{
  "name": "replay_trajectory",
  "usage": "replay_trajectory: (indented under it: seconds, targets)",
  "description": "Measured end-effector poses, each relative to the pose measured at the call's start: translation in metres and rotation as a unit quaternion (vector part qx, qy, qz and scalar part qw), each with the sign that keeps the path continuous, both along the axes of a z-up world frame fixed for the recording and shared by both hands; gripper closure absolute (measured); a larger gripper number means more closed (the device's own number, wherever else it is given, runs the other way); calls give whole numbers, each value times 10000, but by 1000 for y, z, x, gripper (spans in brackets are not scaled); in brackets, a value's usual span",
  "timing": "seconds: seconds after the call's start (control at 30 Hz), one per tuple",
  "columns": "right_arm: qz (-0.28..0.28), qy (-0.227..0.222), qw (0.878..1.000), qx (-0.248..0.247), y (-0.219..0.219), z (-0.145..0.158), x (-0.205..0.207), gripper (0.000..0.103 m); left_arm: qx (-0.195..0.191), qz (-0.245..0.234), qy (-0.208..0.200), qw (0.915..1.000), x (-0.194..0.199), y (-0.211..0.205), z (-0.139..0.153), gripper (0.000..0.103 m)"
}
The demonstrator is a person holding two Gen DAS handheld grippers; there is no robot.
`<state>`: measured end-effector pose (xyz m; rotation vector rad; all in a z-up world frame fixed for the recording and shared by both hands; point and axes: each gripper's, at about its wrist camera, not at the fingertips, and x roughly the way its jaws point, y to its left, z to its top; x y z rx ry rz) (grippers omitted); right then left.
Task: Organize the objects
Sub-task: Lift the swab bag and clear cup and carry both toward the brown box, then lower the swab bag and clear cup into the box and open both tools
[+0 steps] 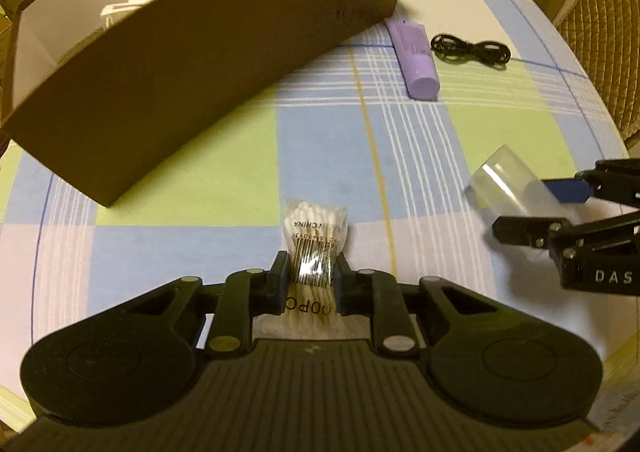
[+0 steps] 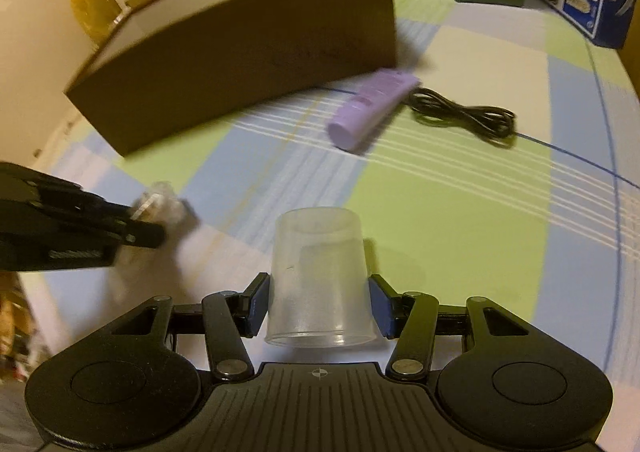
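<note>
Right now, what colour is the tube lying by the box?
Pale purple tube, clearest in the left wrist view.

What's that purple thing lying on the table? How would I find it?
Start at the big brown box on the checked tablecloth. Just off the box's near corner lies the lilac tube, flat on its side beside a coiled black cable. It is the only purple, smooth, cylinder-shaped item there.
</note>
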<state>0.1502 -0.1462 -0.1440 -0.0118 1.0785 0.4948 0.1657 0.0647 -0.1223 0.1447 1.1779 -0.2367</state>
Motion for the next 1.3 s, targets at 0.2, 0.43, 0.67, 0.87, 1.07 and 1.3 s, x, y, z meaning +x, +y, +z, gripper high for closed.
replay_trajectory:
  seconds: [0.2, 0.43, 0.67, 0.87, 1.07, 1.3]
  targets:
    - [52, -67, 9995, 300, 10, 20, 1, 53, -101, 37, -223, 9997, -4, 5, 21, 86]
    - [53, -279, 9983, 513, 20, 44, 5, 53, -205, 30, -560, 9982, -2, 8, 49, 86]
    - [-18, -428, 9954, 863, 29, 66, 17, 53, -354, 60, -955, 9948, 3, 18, 80, 86]
    - [-72, -534, 9892, 1366, 42, 91, 36, 53, -545, 203, -1338, 9893, 12, 39, 113, 86]
    - [-67, -675, 9836, 1672, 66, 110, 64, 53, -568, 419, -1660, 9836, 33, 62, 134, 86]
    - [-221, -655, 9797, 1884, 97, 113, 109, 53, -628, 758, -1718, 9802, 76, 93, 136, 86]
